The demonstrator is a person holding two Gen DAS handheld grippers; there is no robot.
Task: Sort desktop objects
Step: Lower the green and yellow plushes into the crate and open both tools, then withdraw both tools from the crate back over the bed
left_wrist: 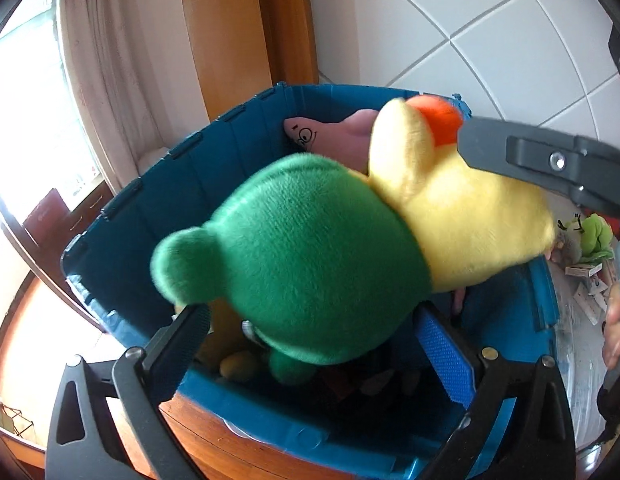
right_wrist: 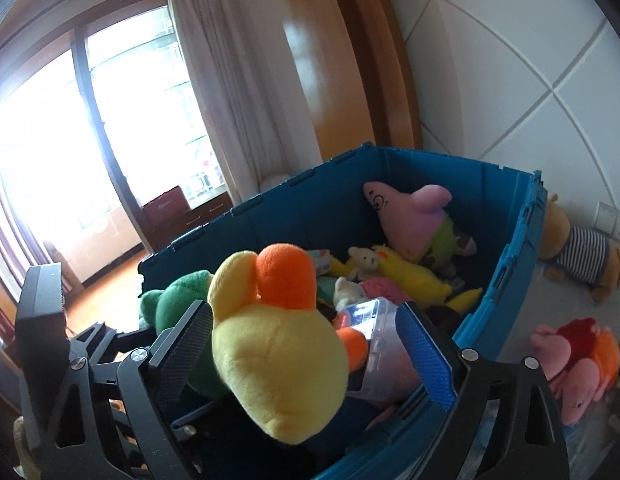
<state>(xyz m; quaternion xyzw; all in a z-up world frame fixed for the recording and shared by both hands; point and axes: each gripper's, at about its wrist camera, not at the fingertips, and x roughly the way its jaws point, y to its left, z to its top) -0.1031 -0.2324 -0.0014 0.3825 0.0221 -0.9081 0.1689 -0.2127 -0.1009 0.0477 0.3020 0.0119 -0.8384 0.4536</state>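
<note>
A: The blue crate point(right_wrist: 505, 276) is the big thing here, straight ahead of and under both claws, half full of soft toys. I'd say they are letting two more go into it.

B: Then do it cleanly: keep the fingers spread, pull each claw straight back and up, and don't snag the fur on the way out.

A: The left claw point(left_wrist: 310, 344) stands as wide as it goes. The green plush point(left_wrist: 310, 256) sits between its fingers, over the crate's near side, and I see no pad pressing on it.

B: And the other?

A: The right claw point(right_wrist: 306, 352) is wide too. The yellow plush point(right_wrist: 278, 360) with the orange crest lies between its fingers, close against the dark left one; the blue pad point(right_wrist: 425, 356) on the right is clear of it. It leans on the green one, just left of it.

B: So both look loose, over the crate.

A: Yes. Beyond the claws, at the far wall, lies a pink star toy point(right_wrist: 413, 220).
</note>
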